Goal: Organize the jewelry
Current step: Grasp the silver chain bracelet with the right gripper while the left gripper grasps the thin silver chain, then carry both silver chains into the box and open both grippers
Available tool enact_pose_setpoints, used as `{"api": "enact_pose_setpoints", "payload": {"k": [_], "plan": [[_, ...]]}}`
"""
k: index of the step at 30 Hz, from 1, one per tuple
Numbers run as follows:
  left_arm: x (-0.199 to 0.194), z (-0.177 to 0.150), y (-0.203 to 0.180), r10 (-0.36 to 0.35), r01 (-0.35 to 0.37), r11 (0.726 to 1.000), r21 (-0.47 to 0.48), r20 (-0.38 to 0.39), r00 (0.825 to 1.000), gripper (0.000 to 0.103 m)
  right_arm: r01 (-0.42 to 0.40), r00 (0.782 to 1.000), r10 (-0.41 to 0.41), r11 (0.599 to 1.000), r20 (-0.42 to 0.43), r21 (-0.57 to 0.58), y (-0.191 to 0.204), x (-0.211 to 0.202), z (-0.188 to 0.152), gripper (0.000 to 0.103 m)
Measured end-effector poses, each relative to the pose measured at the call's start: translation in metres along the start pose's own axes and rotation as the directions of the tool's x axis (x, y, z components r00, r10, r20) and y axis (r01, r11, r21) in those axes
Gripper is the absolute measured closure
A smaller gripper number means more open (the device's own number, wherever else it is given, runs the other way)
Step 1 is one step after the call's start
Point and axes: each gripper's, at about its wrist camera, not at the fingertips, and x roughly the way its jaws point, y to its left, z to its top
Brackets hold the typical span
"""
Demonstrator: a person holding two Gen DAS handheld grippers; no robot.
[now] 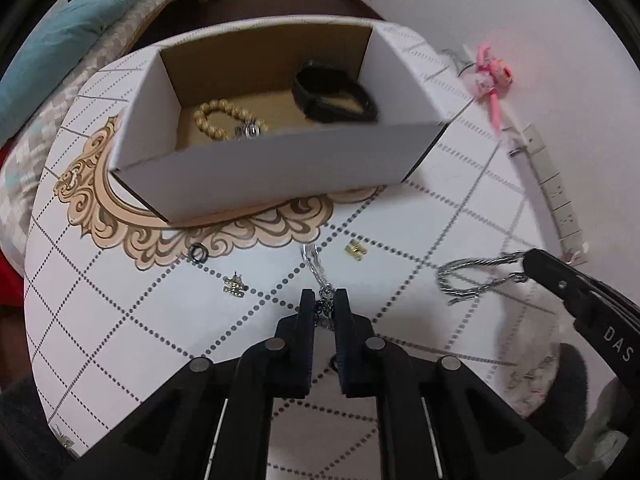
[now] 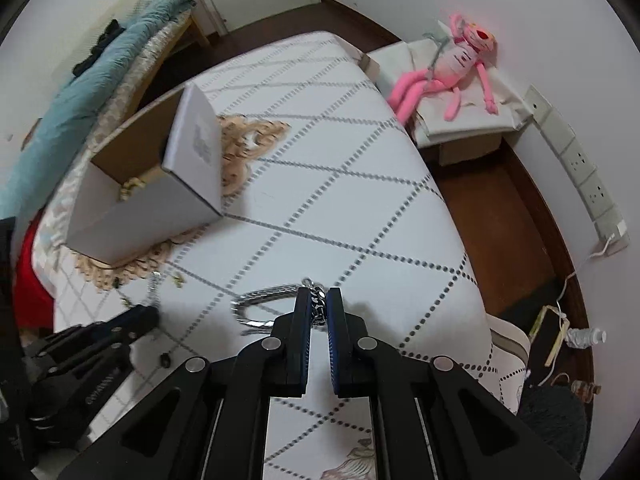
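The box (image 1: pixel 280 168) at the top already has beads (image 1: pixel 216 120) inside, each gripper (image 1: pixel 324 300) pinches a chain (image 1: pixel 316 268) low in the frame, and small earrings (image 1: pixel 235 285) wait.

Home bedroom: bed (image 2: pixel 132 52), plush toy (image 2: pixel 452 68)

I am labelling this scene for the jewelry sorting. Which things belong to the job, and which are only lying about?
Belonging to the job:
- white box, holding bead bracelet and black band
- thin chain in the left tool
- twisted silver bracelet in the right tool
- two gold earrings
- dark ring

Lying about:
- pink plush toy
- blue blanket
- water bottle
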Motion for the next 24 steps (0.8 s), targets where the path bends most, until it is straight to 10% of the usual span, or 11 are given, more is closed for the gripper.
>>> {"api": "enact_pose_setpoints", "payload": {"k": [12, 24], "plan": [[-0.092, 0.031, 0.022, -0.100, 0.104, 0.994, -0.020, 0.136, 0.986, 0.097, -0.165, 0.983, 0.172, 0.981, 0.066, -0.102, 0.048, -0.061, 0.033, 0.095], [-0.127, 0.090, 0.046, -0.054, 0.057, 0.998, -0.004, 0.231, 0.972, 0.097, -0.240, 0.956, 0.271, 0.944, 0.115, -0.227, 0.108, -0.098, 0.095, 0.095]]}}
